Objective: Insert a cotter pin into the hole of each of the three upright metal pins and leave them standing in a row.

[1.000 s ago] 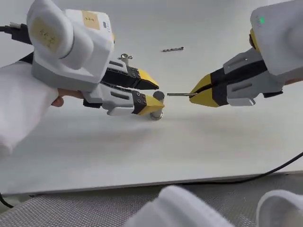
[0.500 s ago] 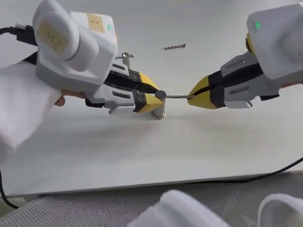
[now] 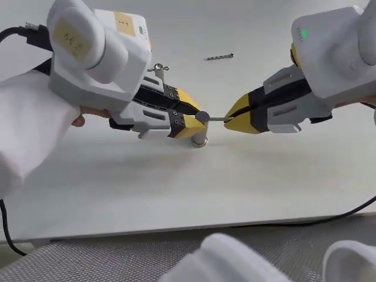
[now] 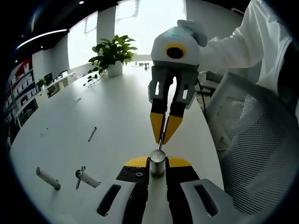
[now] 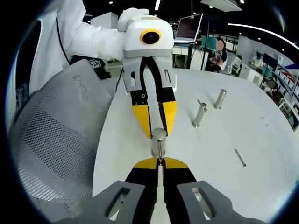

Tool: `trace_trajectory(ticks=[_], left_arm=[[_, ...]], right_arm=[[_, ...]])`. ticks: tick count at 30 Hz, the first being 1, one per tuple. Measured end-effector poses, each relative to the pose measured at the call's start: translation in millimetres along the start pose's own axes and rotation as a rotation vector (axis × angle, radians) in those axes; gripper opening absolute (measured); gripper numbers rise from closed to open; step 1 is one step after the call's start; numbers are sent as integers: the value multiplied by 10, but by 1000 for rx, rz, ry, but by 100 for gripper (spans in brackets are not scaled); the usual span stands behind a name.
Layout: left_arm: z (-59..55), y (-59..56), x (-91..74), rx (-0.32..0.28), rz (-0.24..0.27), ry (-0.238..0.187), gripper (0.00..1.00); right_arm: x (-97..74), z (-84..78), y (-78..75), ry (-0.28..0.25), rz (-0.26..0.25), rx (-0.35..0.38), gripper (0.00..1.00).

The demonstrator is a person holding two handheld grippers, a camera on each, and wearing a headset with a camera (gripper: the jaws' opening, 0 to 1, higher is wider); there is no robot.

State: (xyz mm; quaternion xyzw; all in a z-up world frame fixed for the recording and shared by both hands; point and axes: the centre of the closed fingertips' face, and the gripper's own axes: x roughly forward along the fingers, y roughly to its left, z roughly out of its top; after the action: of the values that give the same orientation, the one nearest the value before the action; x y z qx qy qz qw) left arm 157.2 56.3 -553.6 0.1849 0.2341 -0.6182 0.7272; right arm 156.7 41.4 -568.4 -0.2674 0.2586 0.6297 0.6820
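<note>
Steel-grey, the upright metal pin (image 3: 200, 128) stands on the white tabletop (image 3: 176, 188), clamped between the yellow fingers (image 3: 189, 128) of the left gripper (image 3: 195, 118). They cover its middle, so its hole cannot be made out, and a second pin (image 3: 157, 69) is mostly hidden behind that gripper. The right gripper (image 3: 234, 119) has its fingers pinched together on a cotter pin (image 3: 216, 119) whose long axis lies level, pointing at the upright metal pin's head; whether its tip touches I cannot tell, while a spare cotter pin (image 3: 220, 57) lies well apart.
</note>
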Motion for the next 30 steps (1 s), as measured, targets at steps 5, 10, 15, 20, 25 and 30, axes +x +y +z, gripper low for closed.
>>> trace_trajectory(ticks=[5,10,15,20,25,30], left_arm=[[-4,1,6,0,-1,4,11],[11,-26,16,-7,-4,3,11],[8,-23,11,-5,-4,3,11],[4,-20,7,-6,-5,4,11],[-3,-19,2,1,-8,9,11],[4,-29,3,-1,-8,11,11]], right_arm=[[57,67,3,-1,10,-20,0],[99,106,11,5,21,-47,0],[121,120,21,15,30,-58,0],[135,120,26,35,43,-94,0],[142,114,19,67,62,-152,0],[144,110,28,84,78,-176,0]])
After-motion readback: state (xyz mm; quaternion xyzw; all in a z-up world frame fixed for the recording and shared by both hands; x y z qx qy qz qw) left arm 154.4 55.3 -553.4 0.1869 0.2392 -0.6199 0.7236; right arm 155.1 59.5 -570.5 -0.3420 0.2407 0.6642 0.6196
